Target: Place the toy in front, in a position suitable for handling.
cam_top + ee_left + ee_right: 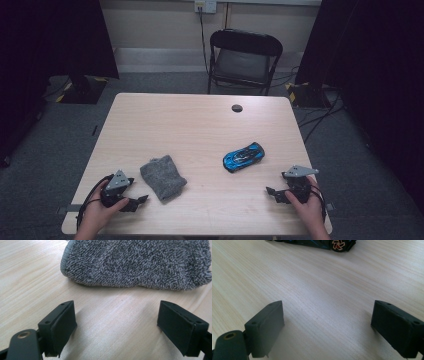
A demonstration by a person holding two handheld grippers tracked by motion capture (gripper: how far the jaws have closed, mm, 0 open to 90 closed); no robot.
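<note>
A folded grey terry cloth [163,177] lies on the wooden table [200,130], left of centre near the front. My left gripper [138,202] rests just left of it with its jaws wide open and nothing between them; in the left gripper view the cloth [140,262] lies a short way beyond the open jaws. A blue and black toy car [243,156] stands right of centre. My right gripper [274,194] sits at the front right, open and empty, pointing left; the car's underside and a red-spoked wheel [336,244] show at the top of the right gripper view.
A round cable hole [237,108] sits near the table's far edge. A black folding chair [243,60] stands behind the table. Dark curtains hang on both sides, and cables lie on the grey floor at the right.
</note>
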